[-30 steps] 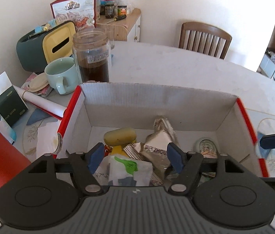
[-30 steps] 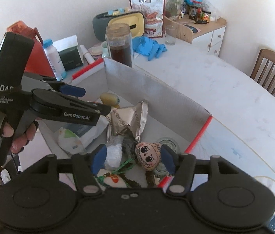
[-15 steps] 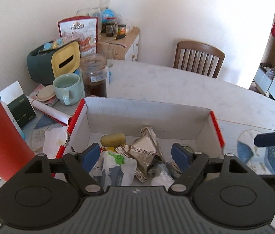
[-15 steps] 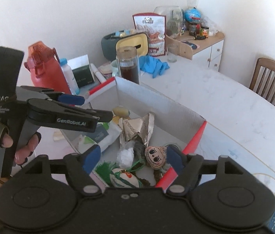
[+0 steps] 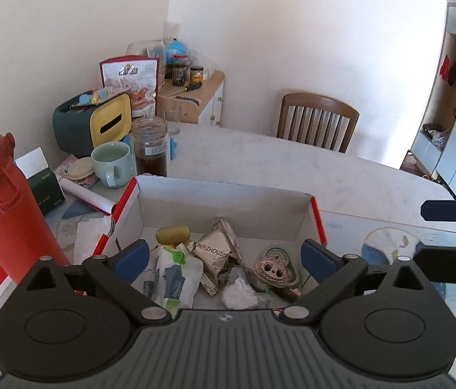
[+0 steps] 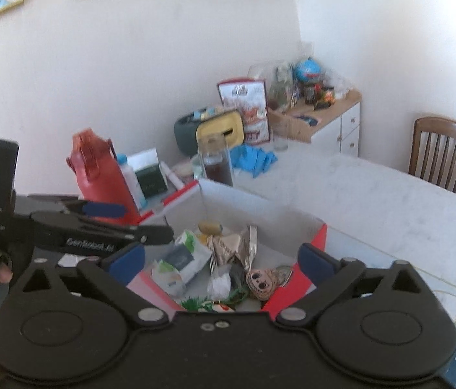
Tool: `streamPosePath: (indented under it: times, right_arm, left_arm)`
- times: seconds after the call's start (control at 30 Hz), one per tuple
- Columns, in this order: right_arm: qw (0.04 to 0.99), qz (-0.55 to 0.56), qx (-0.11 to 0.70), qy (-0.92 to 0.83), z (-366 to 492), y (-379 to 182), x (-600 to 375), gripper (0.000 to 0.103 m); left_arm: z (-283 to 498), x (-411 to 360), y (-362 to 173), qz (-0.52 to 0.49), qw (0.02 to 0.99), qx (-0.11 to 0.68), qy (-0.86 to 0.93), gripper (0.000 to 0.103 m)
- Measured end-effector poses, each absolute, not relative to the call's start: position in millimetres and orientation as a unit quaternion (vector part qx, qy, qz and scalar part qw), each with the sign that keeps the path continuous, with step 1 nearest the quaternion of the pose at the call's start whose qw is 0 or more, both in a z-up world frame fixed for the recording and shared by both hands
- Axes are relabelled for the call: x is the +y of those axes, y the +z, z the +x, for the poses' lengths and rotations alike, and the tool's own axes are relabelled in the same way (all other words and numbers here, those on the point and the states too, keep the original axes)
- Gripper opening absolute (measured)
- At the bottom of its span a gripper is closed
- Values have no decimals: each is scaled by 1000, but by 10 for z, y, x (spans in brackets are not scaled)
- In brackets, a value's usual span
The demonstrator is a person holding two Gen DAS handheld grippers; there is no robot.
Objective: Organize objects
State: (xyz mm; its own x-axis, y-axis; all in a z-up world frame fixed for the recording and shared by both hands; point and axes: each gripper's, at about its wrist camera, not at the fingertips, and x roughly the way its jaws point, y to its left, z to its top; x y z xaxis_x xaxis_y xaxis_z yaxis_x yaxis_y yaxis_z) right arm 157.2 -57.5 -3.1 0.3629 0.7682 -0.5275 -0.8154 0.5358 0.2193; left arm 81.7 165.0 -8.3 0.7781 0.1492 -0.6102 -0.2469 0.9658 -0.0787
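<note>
An open cardboard box (image 5: 228,201) with red edges stands on the white table. Inside lie a yellow lump (image 5: 173,234), foil packets (image 5: 215,253), a white-green pouch (image 5: 171,272), a cartoon-face toy (image 5: 273,269) and a white wad (image 5: 239,295). My left gripper (image 5: 224,256) hovers above the box's near side, its jaws opening wide with nothing between them. My right gripper (image 6: 221,258) hangs over the box (image 6: 244,204) from the other corner, jaws also opening and empty. The toy (image 6: 262,280) and the pouch (image 6: 179,262) show below it.
Left of the box stand a red bottle (image 5: 4,207), a pale green mug (image 5: 111,162), a dark jar (image 5: 150,149) and a yellow-fronted tissue box (image 5: 95,123). Blue gloves (image 6: 254,159) lie behind. A wooden chair (image 5: 317,123) and a cluttered side cabinet (image 5: 192,100) stand beyond.
Both grippers have drawn back and upward from the box, which now looks smaller. Their jaws have spread from partly open to wide. The things in the box lie as before.
</note>
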Motion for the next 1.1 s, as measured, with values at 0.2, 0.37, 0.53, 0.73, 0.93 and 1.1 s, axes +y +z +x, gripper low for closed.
streamPosePath:
  times: [0.2,0.37,0.53,0.73,0.93,1.1]
  right_arm:
    - [829,-6,286,481,1518,4,-750,102]
    - [839,5,269,473,1455,48,-901,102]
    - [842,4,270,467,1394,42,-1003,102]
    - [845,7,262,465,1320,39,-1059,102]
    - [847,1,251,469,1261,49,-1059,102]
    - [848,-3,252,467,1264,33,-1074,102]
  left_arm:
    - [689,1517,32,-69,945,302,105,103]
    - [561,1382,139,-52,951,282,112,103]
    - [474,1305,194,-59,955,265,119,103]
    - [441,1221,203,-49,956,259,129,103]
    - [456,1131,178,-35,954,262,139,103]
    - [491,1127,149,-39,951,269,144,103]
